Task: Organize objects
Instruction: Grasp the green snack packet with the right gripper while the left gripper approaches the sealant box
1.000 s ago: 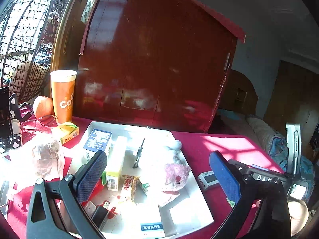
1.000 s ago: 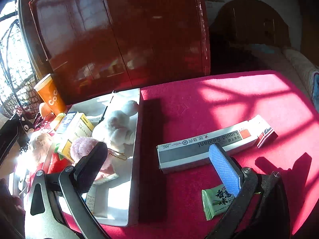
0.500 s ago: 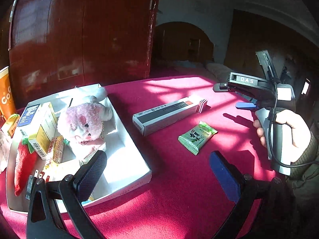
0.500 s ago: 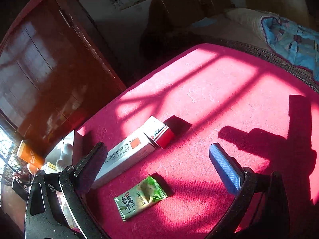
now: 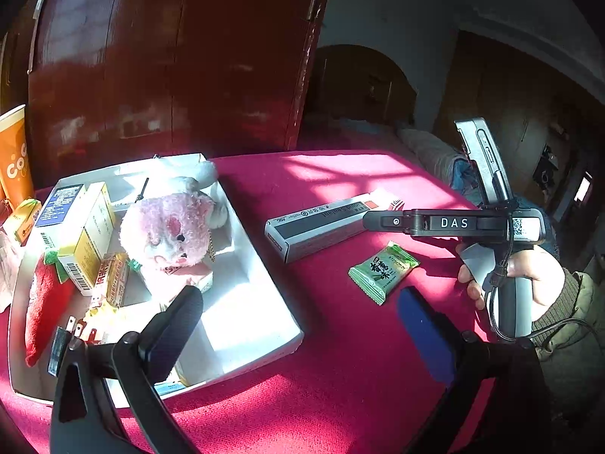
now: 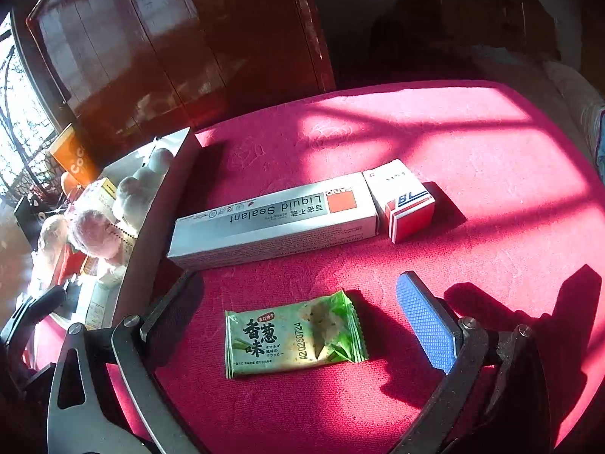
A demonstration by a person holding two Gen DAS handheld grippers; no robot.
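A green snack packet [image 6: 295, 335] lies flat on the red tablecloth, and my right gripper [image 6: 298, 310] hangs open just above it, one finger to each side. Behind it lie a long grey Liquid Sealant box [image 6: 272, 219] and a small red-and-white box [image 6: 404, 198]. My left gripper [image 5: 302, 325] is open and empty over the near right corner of the white tray [image 5: 261, 336]. From the left wrist I see the packet [image 5: 382, 268], the sealant box [image 5: 321, 223] and the right tool held in a hand [image 5: 529, 276]. The tray holds a pink plush toy [image 5: 170, 230].
Also in the tray are yellow and blue boxes [image 5: 83, 227], a red strawberry plush [image 5: 45, 302] and small snack bars. An orange paper cup [image 5: 13, 155] stands at the far left. A dark red cabinet [image 5: 170, 56] rises behind the table. A bed [image 5: 435, 151] lies past the far edge.
Both wrist views have swung right from the tray toward the loose items. The right gripper has come down close over the green packet, which now sits between its fingers.
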